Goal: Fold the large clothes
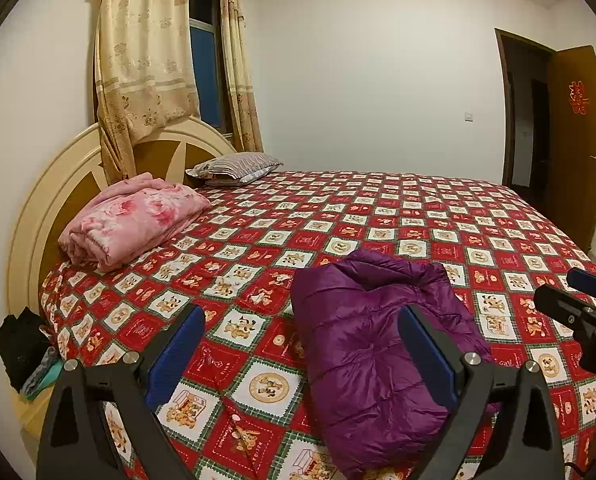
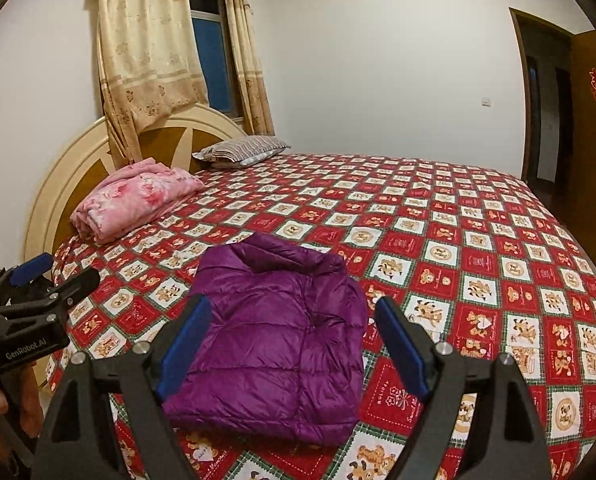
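While the folded purple jacket [image 2: 274, 344] lies on the bed [image 2: 477, 240], both left tongs [image 1: 301, 344] and right tongs [image 2: 294, 336] hover spread, pinching nothing.

- The bed [image 2: 477, 240] is covered with a red, white and green checked sheet printed with bears; a cream and brown rounded headboard [image 2: 82, 152] stands at its far left end.
- A folded purple puffer jacket [image 2: 274, 344] lies on the near part of the sheet.
- A folded pink floral blanket [image 2: 138, 196] lies near the headboard, well apart from the jacket.
- A striped pillow [image 2: 244, 150] lies at the far corner, beside the headboard.
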Motion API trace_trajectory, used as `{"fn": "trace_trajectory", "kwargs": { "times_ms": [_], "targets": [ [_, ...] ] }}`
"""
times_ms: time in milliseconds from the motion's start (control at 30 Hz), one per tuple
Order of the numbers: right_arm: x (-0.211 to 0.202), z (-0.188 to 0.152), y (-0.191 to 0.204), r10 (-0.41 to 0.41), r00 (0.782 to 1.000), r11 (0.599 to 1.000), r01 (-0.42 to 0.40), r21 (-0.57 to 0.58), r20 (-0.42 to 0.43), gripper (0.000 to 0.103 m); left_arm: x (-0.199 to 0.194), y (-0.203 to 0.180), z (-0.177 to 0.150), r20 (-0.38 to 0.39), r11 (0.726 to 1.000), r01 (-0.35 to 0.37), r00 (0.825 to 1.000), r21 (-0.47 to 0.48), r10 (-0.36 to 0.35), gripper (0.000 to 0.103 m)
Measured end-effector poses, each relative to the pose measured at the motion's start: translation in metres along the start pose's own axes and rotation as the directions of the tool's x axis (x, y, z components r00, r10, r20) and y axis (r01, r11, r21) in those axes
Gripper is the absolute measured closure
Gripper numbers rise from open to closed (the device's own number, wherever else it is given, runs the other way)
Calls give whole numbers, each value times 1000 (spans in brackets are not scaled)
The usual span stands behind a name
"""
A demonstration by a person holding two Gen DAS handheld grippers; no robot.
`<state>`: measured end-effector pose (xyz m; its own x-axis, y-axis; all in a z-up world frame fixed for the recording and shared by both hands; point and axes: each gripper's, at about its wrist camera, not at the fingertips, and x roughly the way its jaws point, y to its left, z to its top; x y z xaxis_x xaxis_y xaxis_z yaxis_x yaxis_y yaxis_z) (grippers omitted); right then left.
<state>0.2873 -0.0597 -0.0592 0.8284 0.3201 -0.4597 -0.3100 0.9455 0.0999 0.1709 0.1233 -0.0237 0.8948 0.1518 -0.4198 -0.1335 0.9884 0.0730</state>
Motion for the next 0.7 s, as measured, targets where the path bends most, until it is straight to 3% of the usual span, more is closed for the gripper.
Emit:
{"fn": "trace_trajectory", "kwargs": {
  "times_ms": [700],
  "targets": [
    [1, -4, 2, 1, 1000, 1000, -1, 3, -9, 17, 5, -4, 2, -10, 1000, 2, 1000, 2, -2, 6]
  ]
}}
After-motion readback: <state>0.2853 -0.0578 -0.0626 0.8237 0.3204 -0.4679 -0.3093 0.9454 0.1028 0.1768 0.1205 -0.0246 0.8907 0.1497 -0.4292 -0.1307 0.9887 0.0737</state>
